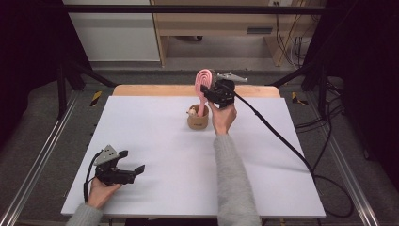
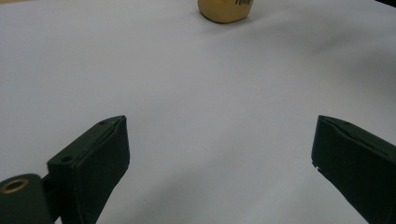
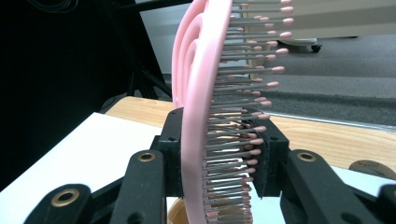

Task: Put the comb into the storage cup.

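A pink hairbrush stands upright with its handle down in a small tan cup at the far middle of the white table. My right gripper is shut on the brush head; in the right gripper view the pink brush with its pink-tipped bristles sits clamped between the two black jaws. My left gripper rests near the table's front left, open with nothing between its fingers. The tan cup shows far ahead of it in the left gripper view.
A wooden strip edges the table's far side. Black frame posts stand at both sides, and a black cable trails off the right gripper across the table's right part. Something small and pale also sits in the cup.
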